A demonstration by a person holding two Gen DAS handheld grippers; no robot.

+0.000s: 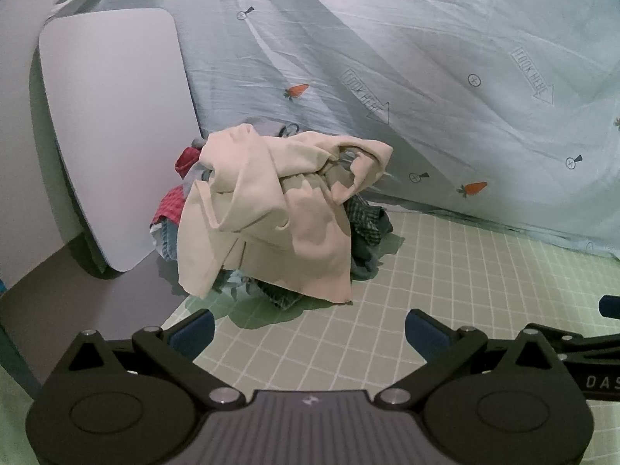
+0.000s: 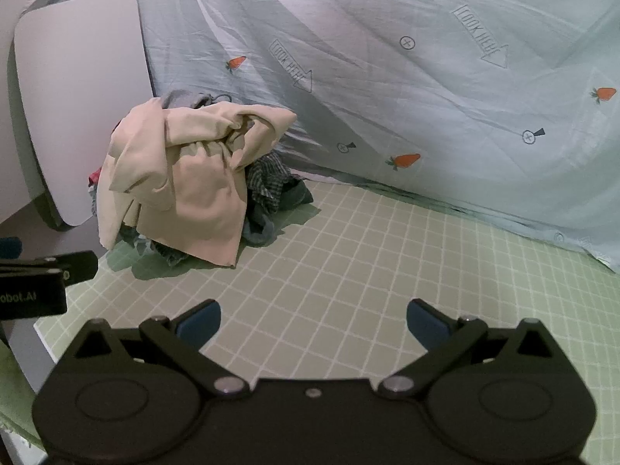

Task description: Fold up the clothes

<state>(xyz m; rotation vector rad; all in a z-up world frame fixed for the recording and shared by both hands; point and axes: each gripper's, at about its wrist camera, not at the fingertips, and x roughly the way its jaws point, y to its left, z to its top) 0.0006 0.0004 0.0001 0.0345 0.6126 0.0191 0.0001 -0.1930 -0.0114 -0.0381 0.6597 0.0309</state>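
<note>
**Ana:** Jaws first. On the left gripper the blue pads are spread wide with nothing between them, only green grid mat showing through the gap. The right gripper looks the same in its own view: splayed, holding nothing.

**Ben:** And the clothes?

**Ana:** Heaped in a pile of clothes left of centre in the left wrist frame, at the back left corner of the mat, against the pale blue carrot-print sheet hanging behind. A white rounded board leans at the frame's left, just beside the heap. Both grippers sit well short of it.

**Ben:** What's on top?

**Ana:** A cream garment, draped and bunched over the rest. A dark checked piece pokes out on the right side, something red on the left. Nothing folded shows on the mat in either view.

**Ben:** How would it handle?

**Ana:** Light and limp, I'd judge, so it'll sag from any single pinch and may drag a neighbour along. Its lower hem hangs free over the mat at the front of the pile; the corners there look like the cleanest places to grip, one per gripper.
</note>
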